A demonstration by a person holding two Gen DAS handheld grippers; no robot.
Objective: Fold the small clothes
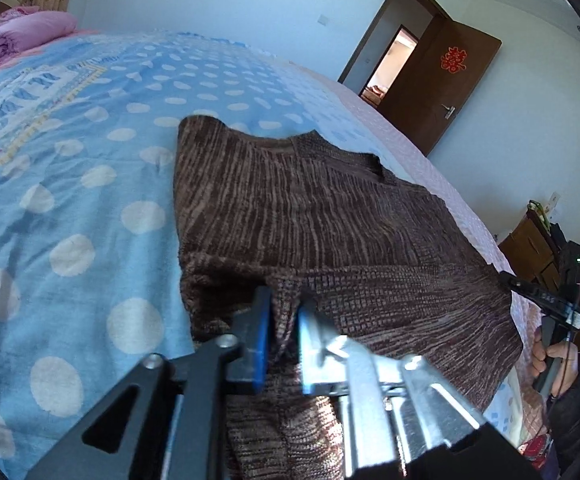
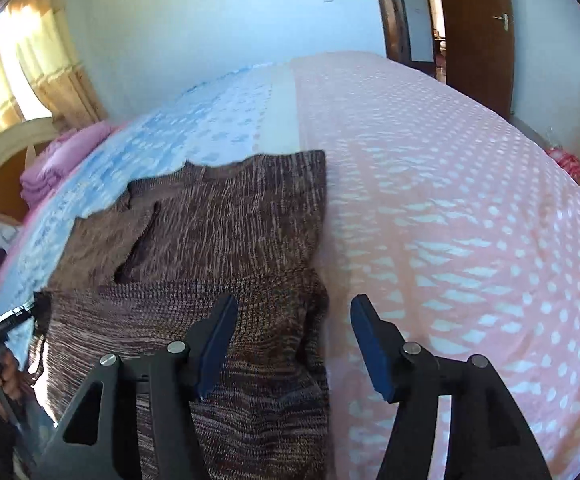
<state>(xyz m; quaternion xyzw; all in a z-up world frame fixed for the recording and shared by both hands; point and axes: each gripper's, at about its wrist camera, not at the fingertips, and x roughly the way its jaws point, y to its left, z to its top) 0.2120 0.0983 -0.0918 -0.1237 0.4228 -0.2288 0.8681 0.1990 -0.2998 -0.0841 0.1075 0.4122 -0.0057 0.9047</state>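
Note:
A brown knitted sweater (image 1: pixel 309 208) lies flat on the bed, its lower part folded up into a band across the near side. My left gripper (image 1: pixel 284 320) sits at the near left corner of that band. A ridge of the knit stands between its blue pads (image 1: pixel 260 332), which are slightly apart, so it is open. In the right wrist view my right gripper (image 2: pixel 294 300) stands wide open over the right edge of the sweater (image 2: pixel 230 220), one finger above the knit and the other above the bedspread. Nothing is held in it.
The bedspread is blue with white dots (image 1: pixel 70 200) on one side and pink with white dots (image 2: pixel 449 200) on the other. A folded pink quilt (image 1: pixel 18 36) lies at the head end. A brown door (image 1: pixel 441 92) stands open, and a wooden cabinet (image 1: pixel 529 240) is beside the bed.

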